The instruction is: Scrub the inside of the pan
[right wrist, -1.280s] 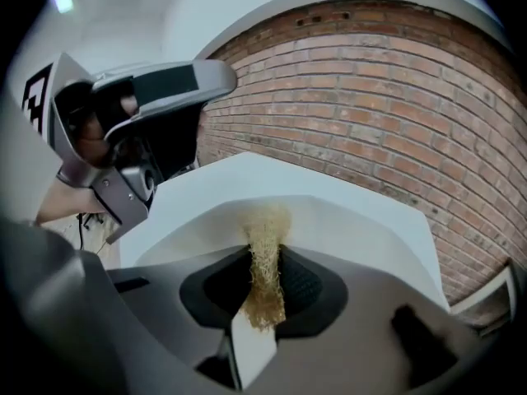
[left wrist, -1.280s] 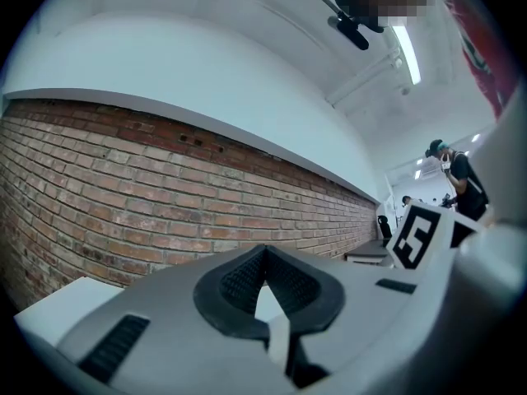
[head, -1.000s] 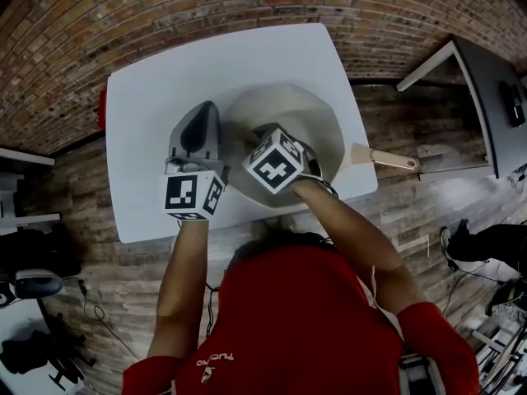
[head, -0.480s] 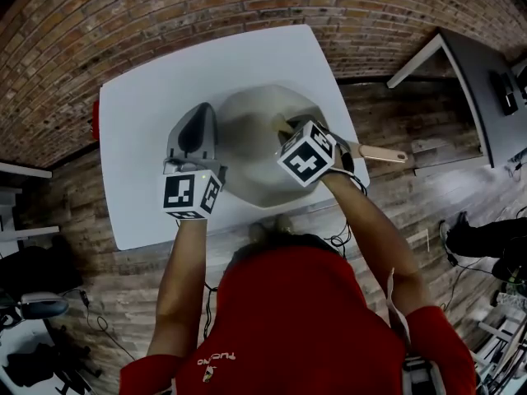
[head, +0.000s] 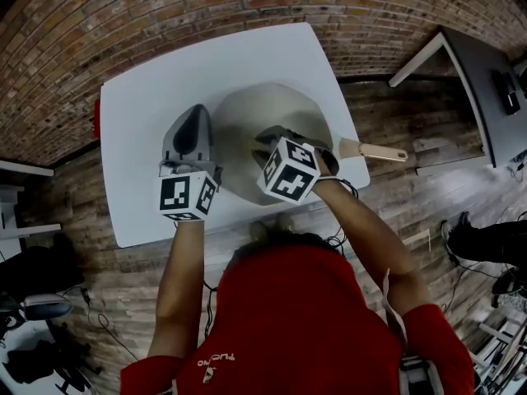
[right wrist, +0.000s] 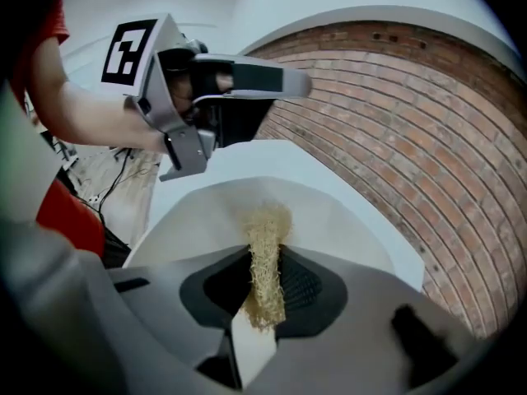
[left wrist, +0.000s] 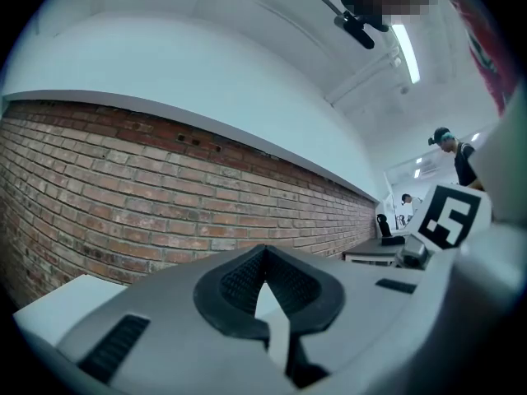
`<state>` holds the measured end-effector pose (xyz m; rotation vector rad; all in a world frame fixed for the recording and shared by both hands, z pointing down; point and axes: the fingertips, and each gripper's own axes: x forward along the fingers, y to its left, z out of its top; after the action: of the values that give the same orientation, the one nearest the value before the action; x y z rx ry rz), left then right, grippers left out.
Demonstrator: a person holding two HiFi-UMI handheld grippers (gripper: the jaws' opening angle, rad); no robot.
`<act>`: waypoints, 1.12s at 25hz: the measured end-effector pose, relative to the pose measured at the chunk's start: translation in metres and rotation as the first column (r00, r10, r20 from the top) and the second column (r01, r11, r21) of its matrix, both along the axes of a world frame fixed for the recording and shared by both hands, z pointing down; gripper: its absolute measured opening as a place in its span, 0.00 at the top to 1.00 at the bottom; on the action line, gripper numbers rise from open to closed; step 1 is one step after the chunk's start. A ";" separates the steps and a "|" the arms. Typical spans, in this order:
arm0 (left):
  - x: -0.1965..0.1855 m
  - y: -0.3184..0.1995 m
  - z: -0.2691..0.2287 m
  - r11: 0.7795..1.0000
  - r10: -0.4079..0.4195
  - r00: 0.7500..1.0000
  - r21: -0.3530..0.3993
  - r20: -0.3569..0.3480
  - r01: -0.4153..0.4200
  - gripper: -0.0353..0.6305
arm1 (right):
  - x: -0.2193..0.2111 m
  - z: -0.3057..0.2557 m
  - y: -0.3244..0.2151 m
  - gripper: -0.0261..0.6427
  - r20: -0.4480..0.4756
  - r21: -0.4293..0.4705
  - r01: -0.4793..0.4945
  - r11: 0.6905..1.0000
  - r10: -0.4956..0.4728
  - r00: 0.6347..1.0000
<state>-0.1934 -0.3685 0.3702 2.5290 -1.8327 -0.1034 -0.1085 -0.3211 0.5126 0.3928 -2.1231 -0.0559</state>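
Pan [head: 247, 109] sits on the white table [head: 148, 89], right of centre and closer to the near edge. Its wooden handle [head: 380, 152] overhangs the table's right edge. Right gripper [head: 265, 138] is tipped down into the pan on the handle side, marker cube facing up. Right gripper view: jaws of the right gripper [right wrist: 265, 262] are clamped on a straw-coloured fibrous scrubber [right wrist: 268, 225]. The scrubber's free end pokes past the jaw tips over the pale pan interior [right wrist: 338, 216], and can't tell if it actually touches the pan. Left gripper [head: 196, 120] is just beside the pan's left rim, on the table side. Contact with the rim is unclear from the head view. Left gripper view: jaws of the left gripper [left wrist: 263, 257] are pressed together at the tips with nothing between them. That camera is angled up at a brick wall [left wrist: 123, 196] and catches the right gripper's marker cube [left wrist: 453, 216] at the right.
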 end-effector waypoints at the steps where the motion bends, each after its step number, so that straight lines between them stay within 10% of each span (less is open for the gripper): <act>1: -0.003 0.001 0.000 1.000 -0.007 1.000 0.000 0.001 0.007 0.93 | -0.010 0.003 0.007 0.83 0.000 -0.011 0.045 0.999 -0.045 0.999; 9: -0.014 0.010 -0.001 0.999 -0.036 0.999 -0.004 0.011 0.036 0.93 | -0.029 0.028 0.037 0.83 -0.078 -0.071 0.215 0.974 -0.221 0.972; 28: 0.023 0.004 0.005 1.000 0.024 0.999 -0.015 0.024 -0.023 0.93 | 0.077 0.008 0.007 0.83 -0.311 0.021 0.161 0.987 -0.146 0.939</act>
<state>-0.1707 -0.3643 0.3748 2.5521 -1.8046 -0.0587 -0.0316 -0.3144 0.5204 0.2268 -1.8401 -0.2424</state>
